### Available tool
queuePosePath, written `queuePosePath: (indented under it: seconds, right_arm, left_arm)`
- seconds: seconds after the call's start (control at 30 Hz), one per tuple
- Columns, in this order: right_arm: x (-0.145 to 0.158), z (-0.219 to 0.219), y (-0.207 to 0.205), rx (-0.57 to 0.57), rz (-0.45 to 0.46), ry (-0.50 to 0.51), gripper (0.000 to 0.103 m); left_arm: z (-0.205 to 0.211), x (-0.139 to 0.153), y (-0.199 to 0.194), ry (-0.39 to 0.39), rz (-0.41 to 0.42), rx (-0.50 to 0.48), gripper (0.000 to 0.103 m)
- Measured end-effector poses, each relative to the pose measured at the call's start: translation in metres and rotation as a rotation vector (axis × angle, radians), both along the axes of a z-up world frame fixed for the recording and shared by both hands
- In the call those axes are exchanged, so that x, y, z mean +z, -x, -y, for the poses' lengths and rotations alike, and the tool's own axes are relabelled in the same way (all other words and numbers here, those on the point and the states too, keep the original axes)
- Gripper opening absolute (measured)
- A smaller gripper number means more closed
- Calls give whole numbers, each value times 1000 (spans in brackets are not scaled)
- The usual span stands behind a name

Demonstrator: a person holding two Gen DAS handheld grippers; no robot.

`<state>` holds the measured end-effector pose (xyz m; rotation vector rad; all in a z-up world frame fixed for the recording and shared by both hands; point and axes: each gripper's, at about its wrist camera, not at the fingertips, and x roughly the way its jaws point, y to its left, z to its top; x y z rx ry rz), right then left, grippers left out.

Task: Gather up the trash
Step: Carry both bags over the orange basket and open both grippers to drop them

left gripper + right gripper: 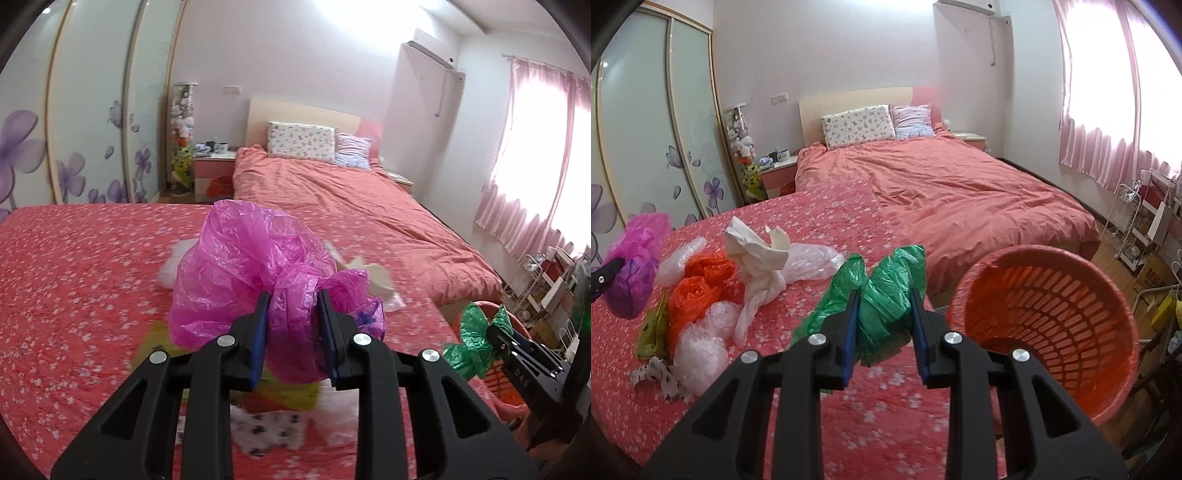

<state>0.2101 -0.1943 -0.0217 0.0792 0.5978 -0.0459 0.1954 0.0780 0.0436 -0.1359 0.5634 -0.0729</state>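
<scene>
Black gripper arms fill the near edge of both wrist views. Between the blue pads of the left gripper (291, 310) sits a crumpled pink plastic bag (243, 273), pinched and held clear above the floral red cover (74, 280). The right gripper (882, 310) is clenched on a bunched green plastic bag (882, 295), also off the cover, just left of the orange slatted basket (1049, 310), whose open mouth tilts toward the camera at the right.

More trash lies on the cover to the left in the right wrist view: an orange bag (698, 288), crumpled white paper (757, 254), a clear bag (812, 262) beside it, bubble wrap (701, 350) nearer, and a yellow-green wrapper (653, 328) at the near left.

Farther off is a bed with a salmon duvet (945, 192) and two pillows (857, 123), with a pink curtain (1100, 110) at the far right.
</scene>
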Motion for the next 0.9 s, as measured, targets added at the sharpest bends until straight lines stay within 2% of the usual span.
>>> queuePosePath:
  seconds: [0.4,0.9]
  right_arm:
    - [11,37,17,-66,38,20,26]
    - [-4,84,21,-146,20,13,26]
  left_arm:
    - [63,-5,-8,-4,-8,-136,26]
    - [123,-21,-15,-17,-48,-250,26]
